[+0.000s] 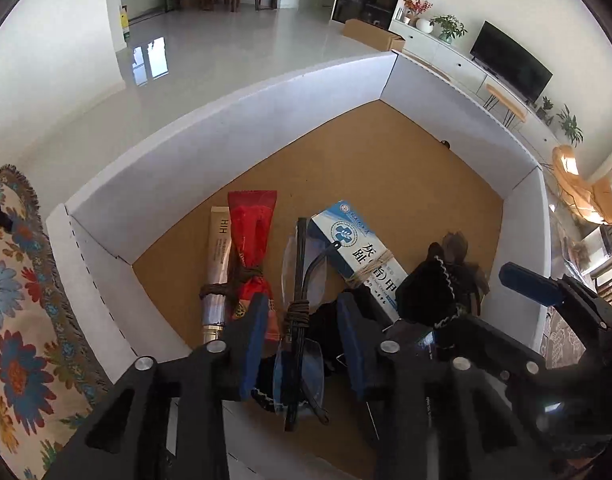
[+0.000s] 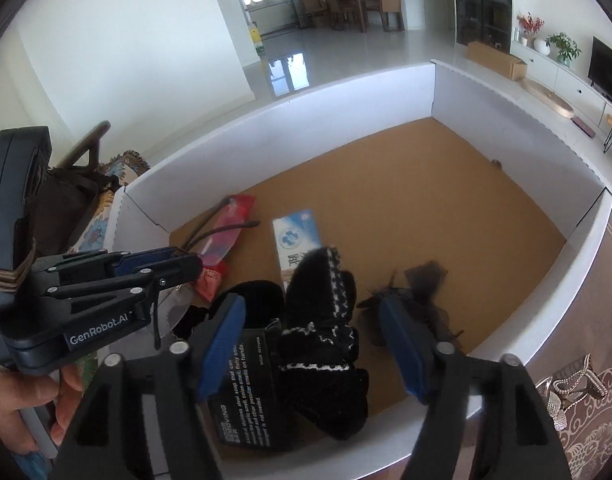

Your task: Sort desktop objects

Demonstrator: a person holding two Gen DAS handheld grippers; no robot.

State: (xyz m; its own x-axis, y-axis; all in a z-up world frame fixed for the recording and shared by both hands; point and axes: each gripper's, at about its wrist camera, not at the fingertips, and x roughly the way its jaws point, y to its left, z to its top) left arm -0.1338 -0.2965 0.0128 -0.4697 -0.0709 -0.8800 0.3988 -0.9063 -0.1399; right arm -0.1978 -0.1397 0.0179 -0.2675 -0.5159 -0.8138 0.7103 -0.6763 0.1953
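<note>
Inside the white-walled box (image 1: 234,120), near edge: left gripper (image 1: 304,344) part open, glasses (image 1: 302,320) between the fingers, pads apart from them. Right wrist view: right gripper (image 2: 313,344) wide open over black knit piece (image 2: 325,320), gripping nothing.

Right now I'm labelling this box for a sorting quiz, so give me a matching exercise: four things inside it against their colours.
Things:
1. Crimped pouch
2. Medicine carton
3. Folded glasses
4. Slim tube

Colours:
A. blue and white
B. pale cream with a gold end
C. red
D. clear lenses, dark arms

Pairs: 1-C, 2-A, 3-D, 4-B
</note>
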